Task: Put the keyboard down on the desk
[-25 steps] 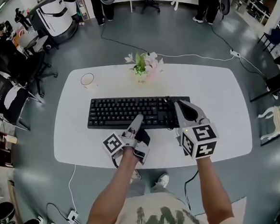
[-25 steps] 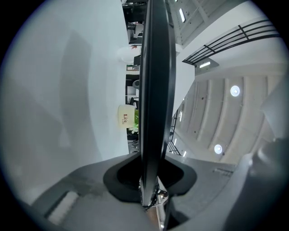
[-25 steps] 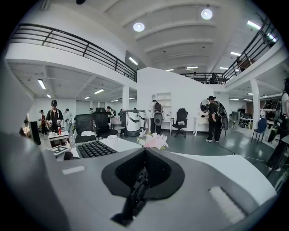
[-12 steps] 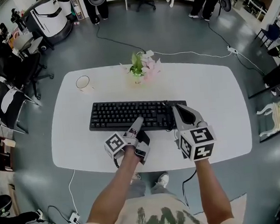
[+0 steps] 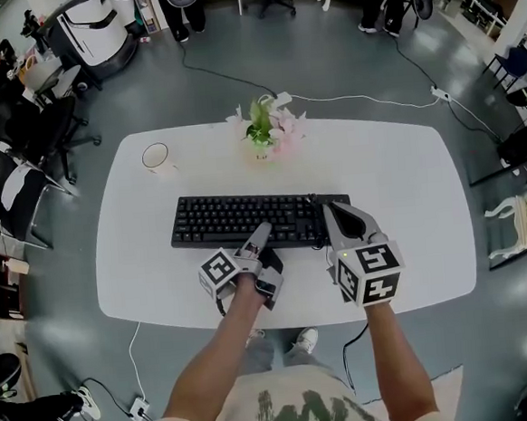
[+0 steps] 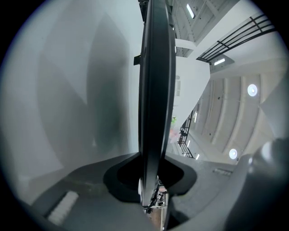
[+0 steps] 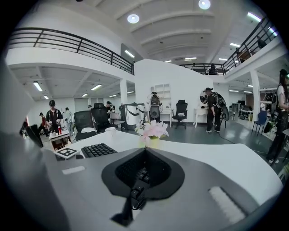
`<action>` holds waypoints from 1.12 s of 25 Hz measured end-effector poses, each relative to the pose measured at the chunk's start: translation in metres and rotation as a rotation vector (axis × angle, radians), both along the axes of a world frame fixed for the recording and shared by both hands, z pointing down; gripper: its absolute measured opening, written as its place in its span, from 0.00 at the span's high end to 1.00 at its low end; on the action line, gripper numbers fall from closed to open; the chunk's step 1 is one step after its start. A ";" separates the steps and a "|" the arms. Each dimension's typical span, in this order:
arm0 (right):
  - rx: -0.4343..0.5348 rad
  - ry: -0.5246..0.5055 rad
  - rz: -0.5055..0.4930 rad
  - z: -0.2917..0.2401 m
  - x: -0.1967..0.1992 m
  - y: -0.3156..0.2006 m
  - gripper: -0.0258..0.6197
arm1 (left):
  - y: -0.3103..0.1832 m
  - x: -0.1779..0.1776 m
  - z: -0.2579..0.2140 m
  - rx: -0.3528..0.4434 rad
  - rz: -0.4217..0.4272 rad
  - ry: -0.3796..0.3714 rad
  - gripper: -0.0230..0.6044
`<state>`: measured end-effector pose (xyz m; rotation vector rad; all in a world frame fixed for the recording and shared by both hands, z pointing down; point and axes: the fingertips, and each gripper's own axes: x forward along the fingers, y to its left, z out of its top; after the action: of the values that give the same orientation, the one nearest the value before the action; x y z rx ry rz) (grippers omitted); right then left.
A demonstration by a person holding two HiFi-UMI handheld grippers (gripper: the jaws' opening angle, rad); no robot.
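Right now my left gripper (image 5: 262,232) has its jaws clamped on the near edge of the keyboard (image 5: 237,221), and my right gripper (image 5: 337,216) has its jaws closed on its right end. It lies level over the white surface (image 5: 407,194), near the flowers (image 5: 266,128); whether it touches, I cannot tell.

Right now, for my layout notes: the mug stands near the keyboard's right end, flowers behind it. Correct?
No: the head view shows the mug near the keyboard's left end, not its right. The flowers are behind it, as you say.
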<state>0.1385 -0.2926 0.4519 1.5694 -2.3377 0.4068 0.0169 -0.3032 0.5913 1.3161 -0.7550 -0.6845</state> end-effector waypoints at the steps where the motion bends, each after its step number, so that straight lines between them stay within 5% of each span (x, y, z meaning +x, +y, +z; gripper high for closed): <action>1: -0.002 0.000 -0.001 0.001 0.000 -0.001 0.96 | -0.001 0.000 0.002 -0.004 -0.003 0.003 0.82; 19: -0.018 -0.010 -0.001 0.011 -0.001 -0.003 0.96 | -0.002 0.000 0.013 -0.091 -0.013 0.000 0.80; 28: -0.034 -0.025 0.011 0.017 0.002 -0.002 0.96 | -0.005 -0.002 0.019 -0.154 -0.045 -0.021 0.60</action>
<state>0.1404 -0.2946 0.4684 1.5709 -2.3291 0.4684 0.0149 -0.3086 0.6102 1.1706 -0.8402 -0.6357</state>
